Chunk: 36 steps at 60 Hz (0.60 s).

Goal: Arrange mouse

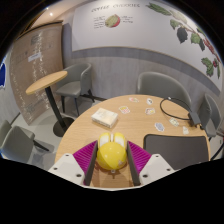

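The gripper [111, 160] clamps a yellow mouse [111, 153] between its two fingers, whose magenta pads [87, 156] press against either side of it. The mouse is held above the near edge of a round wooden table [140, 112]. On the table lie a white box [104, 117] just beyond the mouse, a grey mat [175, 149] off to the right, and small white items farther back. Grey chairs [72, 84] surround it. A wall poster [112, 18] carries lettering too small to read.
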{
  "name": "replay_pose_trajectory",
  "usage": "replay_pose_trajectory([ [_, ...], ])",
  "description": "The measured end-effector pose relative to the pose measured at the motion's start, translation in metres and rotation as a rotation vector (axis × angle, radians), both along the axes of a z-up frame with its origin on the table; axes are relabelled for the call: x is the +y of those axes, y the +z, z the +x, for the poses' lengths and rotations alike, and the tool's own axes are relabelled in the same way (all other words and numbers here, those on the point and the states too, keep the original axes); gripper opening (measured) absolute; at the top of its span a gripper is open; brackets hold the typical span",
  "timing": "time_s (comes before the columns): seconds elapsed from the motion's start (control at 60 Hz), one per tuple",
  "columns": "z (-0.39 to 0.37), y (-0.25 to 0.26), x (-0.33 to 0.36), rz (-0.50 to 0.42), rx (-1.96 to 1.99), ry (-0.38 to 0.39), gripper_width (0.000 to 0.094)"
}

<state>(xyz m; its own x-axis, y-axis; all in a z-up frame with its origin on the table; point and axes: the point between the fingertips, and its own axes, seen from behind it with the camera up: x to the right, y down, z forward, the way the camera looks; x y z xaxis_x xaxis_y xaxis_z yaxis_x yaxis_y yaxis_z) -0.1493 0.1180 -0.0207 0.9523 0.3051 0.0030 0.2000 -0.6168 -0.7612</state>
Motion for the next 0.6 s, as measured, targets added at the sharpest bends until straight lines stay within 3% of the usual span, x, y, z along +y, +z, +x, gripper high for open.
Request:
replay_pose_trajectory([
  [0.133,0.000,0.002,0.004,-0.008,0.012,-0.002,0.0450],
  [0.217,-0.012,0.011,-0.008,-0.013,0.093,0.049,0.0382],
  [0.267,-0.010,0.034,-0.014,0.036,0.134,0.077,0.0366],
  [0.35,0.035,0.088,-0.013,0.206,0.100,-0.002,0.0360],
  [0.383,0.062,0.105,-0.014,0.248,0.102,-0.065,0.0361],
  [0.45,0.108,0.127,-0.019,0.301,0.075,-0.122,0.0359],
  [0.5,0.144,0.126,-0.024,0.306,0.059,-0.162,0.0358],
  [0.6,0.200,0.090,-0.026,0.215,0.004,-0.251,0.0359],
])
